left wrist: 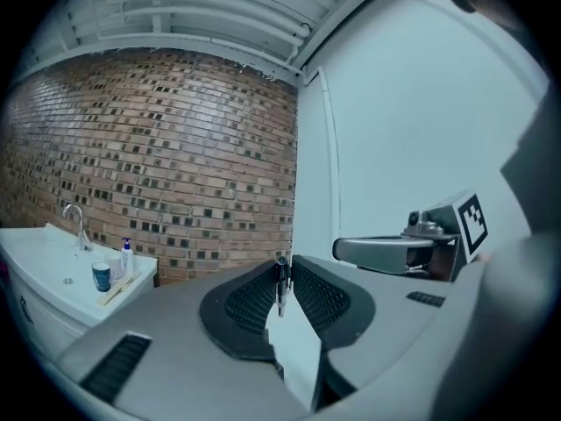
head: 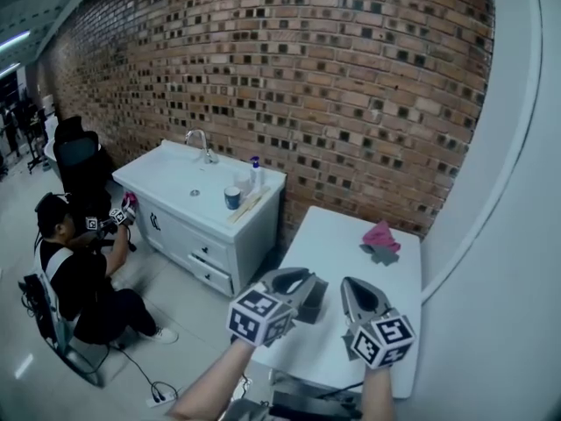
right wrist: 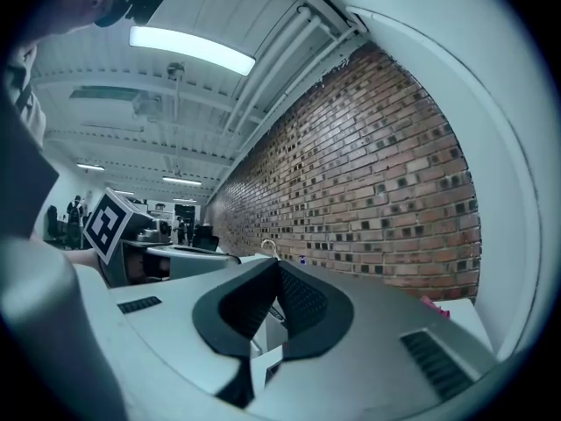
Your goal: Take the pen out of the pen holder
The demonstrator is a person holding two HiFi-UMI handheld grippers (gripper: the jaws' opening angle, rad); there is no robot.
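In the left gripper view a thin dark pen [left wrist: 280,289] stands upright between the tips of my left gripper [left wrist: 282,277], which is shut on it. In the head view the left gripper [head: 305,276] and the right gripper [head: 351,282] are held up side by side over a white table [head: 337,235], pointing away from me. The pen is too small to make out there. A dark boxy thing [head: 314,295], perhaps the pen holder, shows just under the left jaws, partly hidden. The tips of my right gripper [right wrist: 279,267] meet, with nothing held.
A pink cloth [head: 381,237] lies at the table's far right. Left of the table stands a white sink cabinet [head: 175,178] with a cup and a bottle, against a brick wall. A person [head: 74,274] sits on the floor at far left.
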